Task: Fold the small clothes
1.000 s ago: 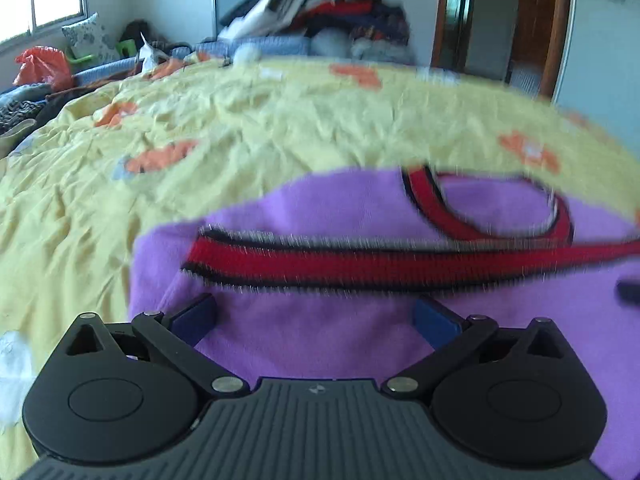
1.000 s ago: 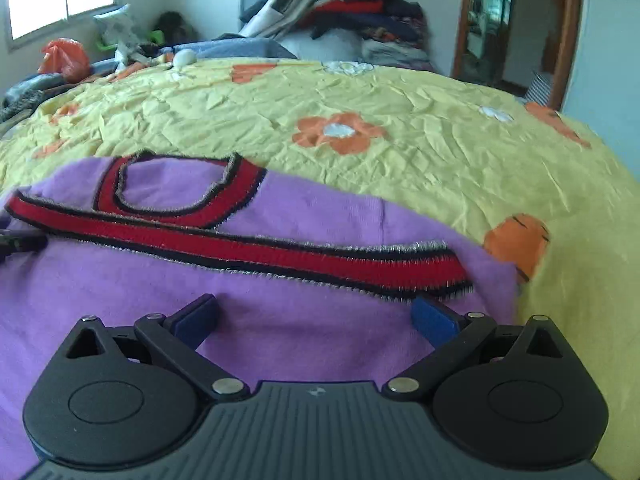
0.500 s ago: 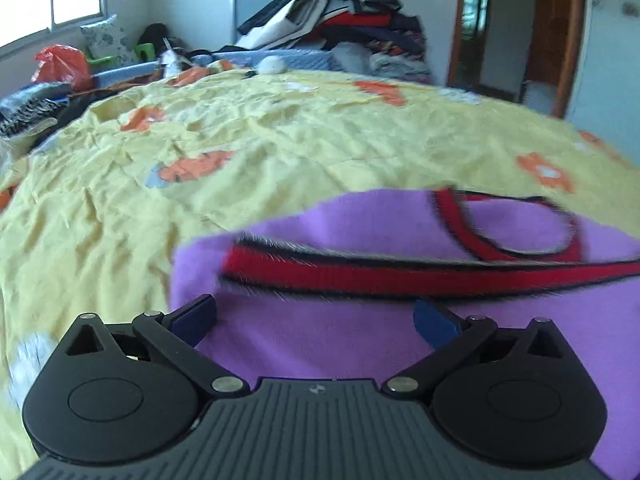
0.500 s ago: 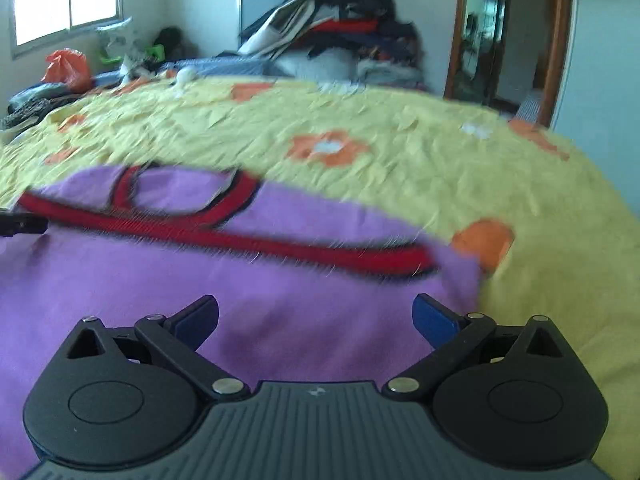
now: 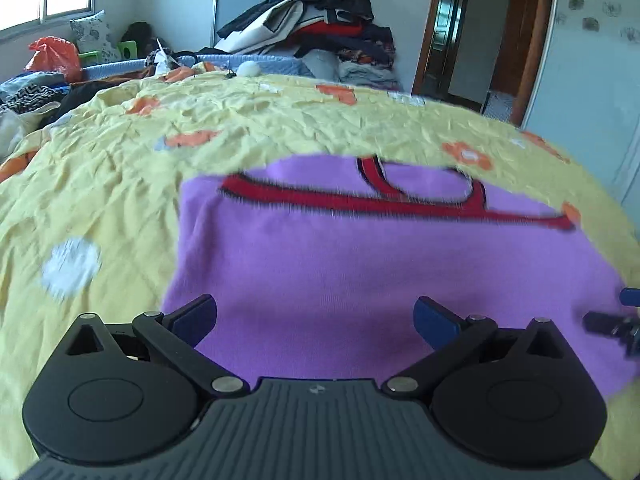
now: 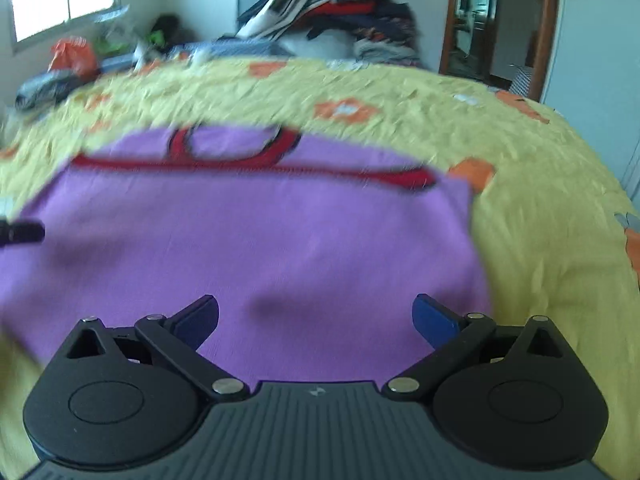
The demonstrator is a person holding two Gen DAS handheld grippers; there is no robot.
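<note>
A small purple garment (image 5: 360, 264) with a red and black trim band (image 5: 360, 200) and a red-edged neckline lies flat on the yellow flowered bedspread (image 5: 100, 184). My left gripper (image 5: 316, 316) is open above the garment's near left part, nothing between its blue fingertips. My right gripper (image 6: 316, 316) is open above the same purple garment (image 6: 260, 248) at its near right part, also empty. The right gripper's tip shows at the right edge of the left wrist view, and the left gripper's tip at the left edge of the right wrist view.
A tall heap of clothes (image 5: 320, 36) is piled at the far end of the bed. An orange bag (image 5: 52, 56) and more clothes lie at the far left under a window. A wooden doorway (image 5: 472, 32) opens at the back right.
Both grippers have pulled back toward the near edge and risen, so much more of the garment shows below them. Both stayed open.
</note>
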